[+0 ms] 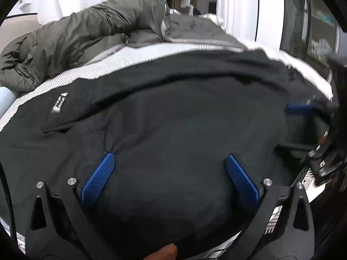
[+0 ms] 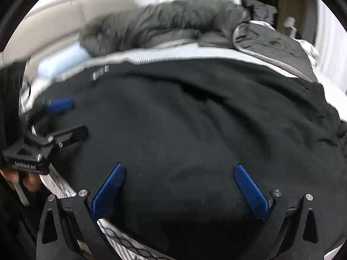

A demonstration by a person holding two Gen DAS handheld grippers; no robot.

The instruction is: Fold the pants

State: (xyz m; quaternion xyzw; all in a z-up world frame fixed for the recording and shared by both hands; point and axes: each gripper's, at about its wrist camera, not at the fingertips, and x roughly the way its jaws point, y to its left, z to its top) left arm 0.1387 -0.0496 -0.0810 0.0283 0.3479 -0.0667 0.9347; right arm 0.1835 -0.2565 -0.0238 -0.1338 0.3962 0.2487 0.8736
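Observation:
Black pants [image 1: 173,112] lie spread over a bed, with a small white label [image 1: 59,106] near their far left. My left gripper [image 1: 170,158] is open, its blue pads [image 1: 97,179] wide apart just above the black cloth. My right gripper [image 2: 180,169] is also open, its blue pads [image 2: 251,192] apart over the same pants [image 2: 195,119]. The right gripper shows at the right edge of the left wrist view [image 1: 303,127]. The left gripper shows at the left edge of the right wrist view [image 2: 58,119]. Neither holds cloth.
A grey-white ribbed bed cover [image 1: 134,58] runs behind the pants. An olive puffy duvet [image 1: 82,36] is heaped at the back. A pale blue pillow [image 2: 60,61] lies at the far left. White curtains [image 1: 234,4] hang behind. A patterned bed edge [image 2: 121,242] shows near me.

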